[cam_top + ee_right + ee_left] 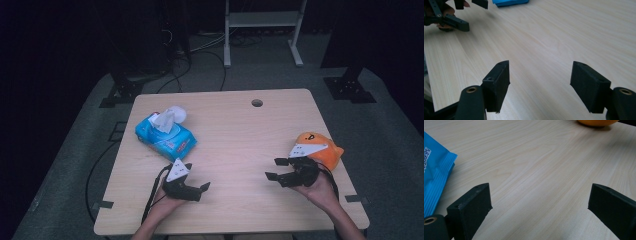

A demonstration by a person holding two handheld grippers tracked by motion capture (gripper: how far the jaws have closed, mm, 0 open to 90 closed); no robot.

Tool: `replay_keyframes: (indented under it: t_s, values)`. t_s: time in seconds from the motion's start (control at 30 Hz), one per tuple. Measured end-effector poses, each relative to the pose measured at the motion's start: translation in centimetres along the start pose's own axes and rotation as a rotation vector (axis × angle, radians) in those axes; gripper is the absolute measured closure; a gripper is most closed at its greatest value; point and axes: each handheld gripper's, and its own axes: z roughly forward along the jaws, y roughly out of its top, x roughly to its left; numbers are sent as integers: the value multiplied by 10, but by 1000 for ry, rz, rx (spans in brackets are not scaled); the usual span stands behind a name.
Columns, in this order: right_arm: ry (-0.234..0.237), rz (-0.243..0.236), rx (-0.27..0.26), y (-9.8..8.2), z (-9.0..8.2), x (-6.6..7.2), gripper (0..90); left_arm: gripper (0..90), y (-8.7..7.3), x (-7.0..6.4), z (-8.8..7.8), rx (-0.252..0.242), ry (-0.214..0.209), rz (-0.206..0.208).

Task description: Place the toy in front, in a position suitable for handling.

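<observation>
A blue tissue pack [166, 134] with a white tissue sticking up lies on the left of the wooden table [240, 130]. An orange plush toy [322, 149] sits near the right edge. My left gripper [196, 177] is held low near the front, just right of the pack, jaws open and pointing right. In its own view my left gripper [540, 200] has bare wood between the jaws, the pack [435, 177] at left, the toy [597, 122] far off. My right gripper [276, 168] rests beside the toy, open, pointing left. In its own view my right gripper [540, 77] holds nothing.
A round cable hole [257, 103] sits near the table's far edge. Beyond the table stand a white frame [262, 20] and black stand feet [350, 87] on grey carpet, with cables trailing. The left gripper [451, 17] shows at the top left of the right gripper view.
</observation>
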Motion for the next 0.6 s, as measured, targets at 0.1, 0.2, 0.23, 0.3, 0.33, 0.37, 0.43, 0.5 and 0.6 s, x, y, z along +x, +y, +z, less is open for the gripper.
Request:
replay_keyframes:
  t_s: [0.1,0.2,0.23,0.3,0.33,0.37,0.43,0.5,0.6]
  values:
    - [-13,-11,-7,7,-6,-2,307,37,0,0,-1,-2,2,1]
    - [-25,-16,-8,13,-11,-6,307,37,-1,0,-1,-3,5,0]
    - [-31,-19,-8,15,-12,-7,307,37,-1,0,-2,-1,6,-3]
    - [-40,-18,-12,18,-16,-10,307,37,-1,0,-2,1,6,-3]
    - [-44,-17,-17,19,-18,-12,307,37,-1,0,-2,1,7,-3]
    - [-44,-17,-17,19,-18,-12,307,37,-1,0,-2,1,7,-3]
    - [-59,-15,-26,22,-24,-17,307,37,-1,0,-2,1,8,0]
    - [-69,-9,-30,24,-29,-20,307,37,-1,0,-2,2,8,3]
    - [-80,-8,-35,24,-33,-24,307,37,-1,-1,-2,4,7,4]
